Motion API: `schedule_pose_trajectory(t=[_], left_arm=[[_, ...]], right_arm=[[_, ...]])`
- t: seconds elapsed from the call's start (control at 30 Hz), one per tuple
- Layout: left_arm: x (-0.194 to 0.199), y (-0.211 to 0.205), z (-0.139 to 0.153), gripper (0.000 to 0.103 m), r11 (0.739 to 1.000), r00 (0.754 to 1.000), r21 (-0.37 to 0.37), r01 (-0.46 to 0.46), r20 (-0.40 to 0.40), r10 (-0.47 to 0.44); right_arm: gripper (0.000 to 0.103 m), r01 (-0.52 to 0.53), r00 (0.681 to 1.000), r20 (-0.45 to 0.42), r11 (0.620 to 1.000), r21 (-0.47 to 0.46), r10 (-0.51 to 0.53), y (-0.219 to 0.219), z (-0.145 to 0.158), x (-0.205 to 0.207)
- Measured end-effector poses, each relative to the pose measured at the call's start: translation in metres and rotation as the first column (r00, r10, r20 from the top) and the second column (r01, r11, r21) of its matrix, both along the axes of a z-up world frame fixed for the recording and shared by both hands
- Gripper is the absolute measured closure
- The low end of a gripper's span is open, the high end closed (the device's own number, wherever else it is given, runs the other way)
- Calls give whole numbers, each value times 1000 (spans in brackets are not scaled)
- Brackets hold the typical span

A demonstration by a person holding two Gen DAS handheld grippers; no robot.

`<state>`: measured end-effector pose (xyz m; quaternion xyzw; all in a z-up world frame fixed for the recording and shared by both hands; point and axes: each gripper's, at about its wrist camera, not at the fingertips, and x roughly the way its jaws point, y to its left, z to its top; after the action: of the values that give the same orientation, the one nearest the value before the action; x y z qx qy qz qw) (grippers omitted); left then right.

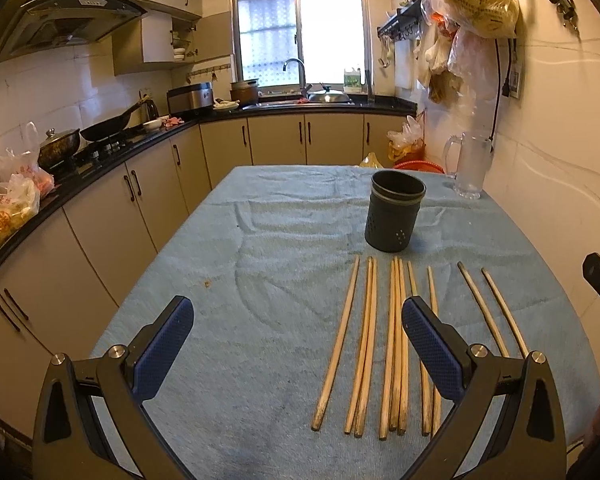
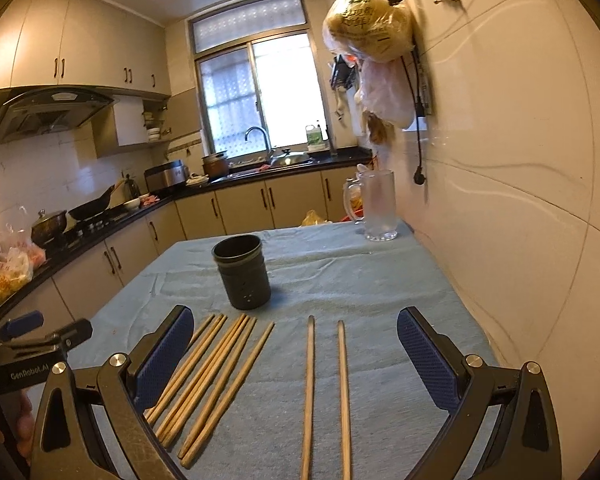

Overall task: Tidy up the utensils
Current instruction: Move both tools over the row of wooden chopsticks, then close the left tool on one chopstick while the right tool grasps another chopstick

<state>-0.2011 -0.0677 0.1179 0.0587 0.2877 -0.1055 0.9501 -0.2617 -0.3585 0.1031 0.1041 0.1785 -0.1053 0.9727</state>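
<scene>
Blue-padded fingers [image 1: 168,344] of the left gripper [image 1: 296,340] are standing wide apart over the blue tablecloth [image 1: 236,248], holding nothing. Wooden chopsticks [image 1: 364,344] are lying flat on the cloth in a loose row, running away from the camera; the left gripper's right finger is hanging over part of the row. Just beyond their far tips, a dark round holder [image 1: 394,210] is standing upright. Farther back, near the wall, a clear glass mug [image 1: 470,166] is sitting at the table's corner.

In the right wrist view, the right gripper [image 2: 296,352] is also spreading wide, empty, with two separate chopsticks [image 2: 326,392] lying between its fingers.
</scene>
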Motion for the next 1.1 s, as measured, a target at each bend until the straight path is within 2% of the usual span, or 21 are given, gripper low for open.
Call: schedule_pose_trajectory(t=[0.33, 0.67, 0.83, 0.9, 0.97, 1.03, 1.07, 1.1], left_arm=[[2, -4, -13, 0, 1000, 999, 11, 21, -43, -21], [16, -5, -21, 0, 999, 994, 8, 47, -101, -46], [39, 0, -24, 0, 997, 990, 30, 70, -127, -65], [53, 0, -27, 0, 996, 985, 43, 83, -152, -76], [69, 0, -31, 0, 994, 978, 38, 106, -186, -97], [83, -4, -36, 0, 990, 966, 33, 135, -225, -124], [92, -8, -40, 1, 987, 958, 26, 158, -247, -146], [101, -14, -44, 7, 983, 947, 25, 184, -271, -170]], right_arm=[[0, 7, 995, -104, 999, 53, -1, -8, -14, 9], [0, 27, 989, -149, 997, 71, -17, -17, -25, 14], [14, -34, 970, -236, 991, 132, 64, -32, -33, 39], [24, -45, 957, -277, 985, 169, 91, -42, -37, 52], [28, -50, 941, -316, 975, 217, 119, -54, -44, 65], [28, -53, 928, -346, 969, 242, 137, -62, -51, 76], [29, -56, 921, -361, 968, 246, 145, -64, -54, 82], [32, -62, 910, -386, 969, 237, 153, -67, -58, 91]])
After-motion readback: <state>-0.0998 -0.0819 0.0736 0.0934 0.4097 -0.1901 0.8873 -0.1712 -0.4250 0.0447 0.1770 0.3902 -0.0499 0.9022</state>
